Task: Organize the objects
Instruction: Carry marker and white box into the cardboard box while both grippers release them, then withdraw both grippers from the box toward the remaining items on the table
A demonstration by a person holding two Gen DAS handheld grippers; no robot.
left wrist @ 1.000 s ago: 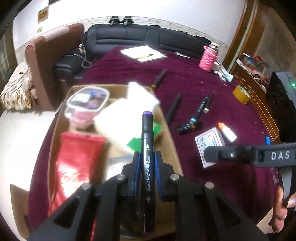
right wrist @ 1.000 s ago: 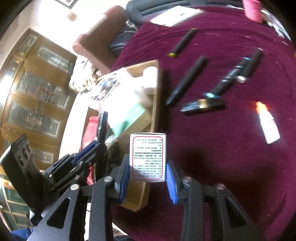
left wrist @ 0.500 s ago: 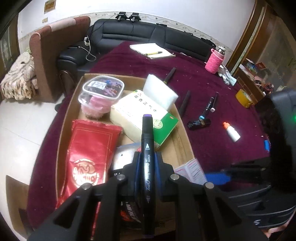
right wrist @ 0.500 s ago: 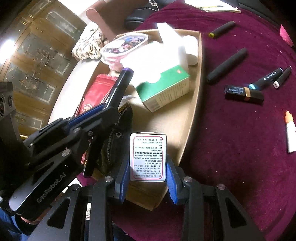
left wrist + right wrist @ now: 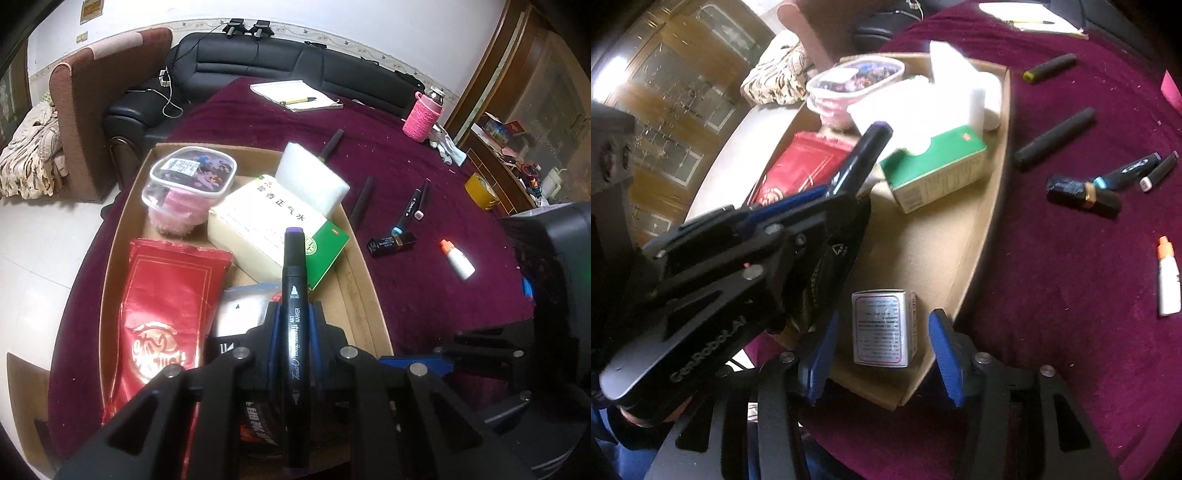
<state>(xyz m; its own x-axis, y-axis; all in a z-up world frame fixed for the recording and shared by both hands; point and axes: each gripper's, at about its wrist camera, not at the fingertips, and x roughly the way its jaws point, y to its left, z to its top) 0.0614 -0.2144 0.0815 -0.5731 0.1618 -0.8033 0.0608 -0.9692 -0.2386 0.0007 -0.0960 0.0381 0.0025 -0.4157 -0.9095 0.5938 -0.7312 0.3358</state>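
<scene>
Jaws apart, small box point(image 5: 881, 326) released.

The right gripper point(image 5: 882, 354) has just been opening its jaws; the small box point(image 5: 881, 326) stands free between them in the tray point(image 5: 982, 221). Left of it, the left gripper point(image 5: 849, 173) clamps a marker point(image 5: 866, 151) over the tray.

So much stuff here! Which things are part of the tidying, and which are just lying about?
Part of the tidying:
cardboard box
small white carton, between the right gripper's opening jaws, no longer pinched
purple-capped marker, held by the left gripper
pens, glue bottle on the cloth

Just lying about:
notebook
pink bottle
sofa
</scene>
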